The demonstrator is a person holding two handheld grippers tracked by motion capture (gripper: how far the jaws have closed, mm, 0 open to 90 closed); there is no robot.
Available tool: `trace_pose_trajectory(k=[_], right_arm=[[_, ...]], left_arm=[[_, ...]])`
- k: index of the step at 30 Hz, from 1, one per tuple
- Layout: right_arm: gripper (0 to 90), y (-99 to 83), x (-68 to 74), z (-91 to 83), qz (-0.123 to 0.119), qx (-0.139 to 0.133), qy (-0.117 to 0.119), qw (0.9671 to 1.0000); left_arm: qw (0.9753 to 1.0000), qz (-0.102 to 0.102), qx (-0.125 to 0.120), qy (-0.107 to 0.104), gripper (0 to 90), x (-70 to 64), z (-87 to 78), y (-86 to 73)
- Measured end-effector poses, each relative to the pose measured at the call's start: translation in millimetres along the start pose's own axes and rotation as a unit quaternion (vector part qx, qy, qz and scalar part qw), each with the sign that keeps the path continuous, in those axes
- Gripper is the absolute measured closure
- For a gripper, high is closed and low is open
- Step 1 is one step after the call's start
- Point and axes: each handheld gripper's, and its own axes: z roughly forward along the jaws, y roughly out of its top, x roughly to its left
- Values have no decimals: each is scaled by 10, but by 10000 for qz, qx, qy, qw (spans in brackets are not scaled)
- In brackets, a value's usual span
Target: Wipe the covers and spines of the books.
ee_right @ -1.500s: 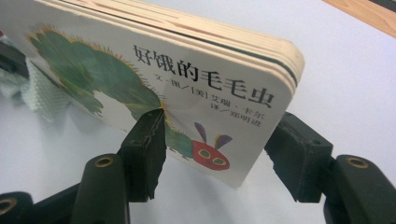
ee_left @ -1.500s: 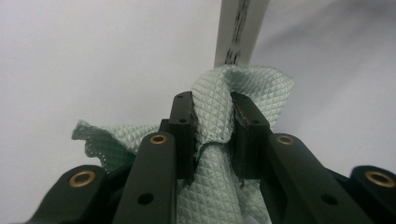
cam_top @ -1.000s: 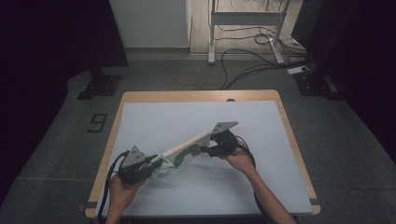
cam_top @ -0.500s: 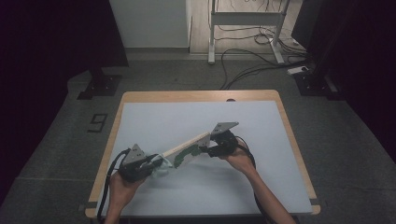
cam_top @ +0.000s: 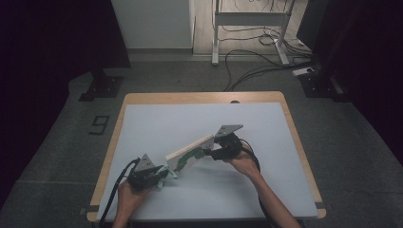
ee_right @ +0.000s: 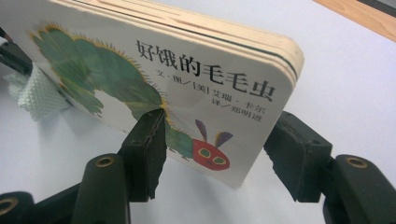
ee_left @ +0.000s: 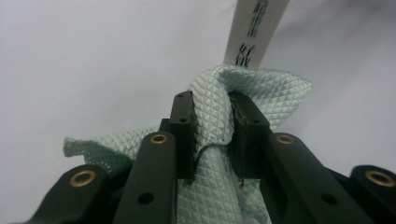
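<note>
Mint-green cloth (ee_left: 219,121) was pinched by the left gripper (ee_left: 211,116) at lower centre; the board book (ee_right: 154,79) was clamped by the right gripper (ee_right: 215,140).

The high view is dim overall. The room's left and right sides fall into near black, and only the pale surface (cam_top: 157,123) and a strip of floor at the top catch soft light. Shadows there are faint and the picture looks grainy. The left gripper view is brighter and even, with the mint cloth (ee_left: 243,100) sharp and the black tool (ee_left: 210,116) jaws blurred at the bottom edge. In the right gripper view the book (ee_right: 187,79) casts a soft shadow beneath it, and its far corner is out of focus.
</note>
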Motion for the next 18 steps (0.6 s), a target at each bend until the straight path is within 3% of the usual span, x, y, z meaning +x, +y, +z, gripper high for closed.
trace_pose_trajectory(k=[4, 8, 18], right_arm=[[380, -3, 6, -2, -9, -2, -16, 10000], [377, -3, 13, 1, -35, 23, -8, 10000], [376, -6, 22, 6, -36, 24, -21, 10000]], left_arm=[[10000, -6, 44, 18, 727, -16, 48, -47], [9999, 71, 94, 61, 729, -36, 20, 3], [9995, 266, -141, 126, 728, -71, -259, 258]])
